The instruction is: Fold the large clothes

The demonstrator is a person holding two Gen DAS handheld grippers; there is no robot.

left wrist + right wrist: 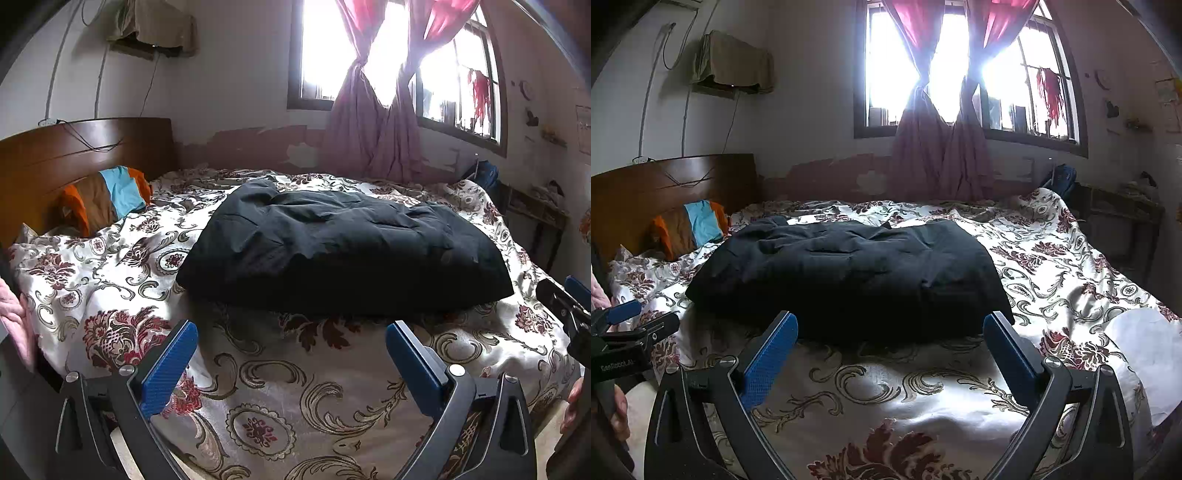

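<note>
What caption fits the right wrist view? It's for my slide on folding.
Right tool open above the floral bedspread, facing a folded black garment.

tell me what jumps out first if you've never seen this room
The big black garment draws the eye first, lying in a puffy folded heap in the middle of the floral bedspread. Behind it, the bright window with knotted pink curtains glares on the far wall. Up close, the left gripper and right gripper hover at the bed's near edge, blue-padded jaws wide apart and holding nothing.
</note>
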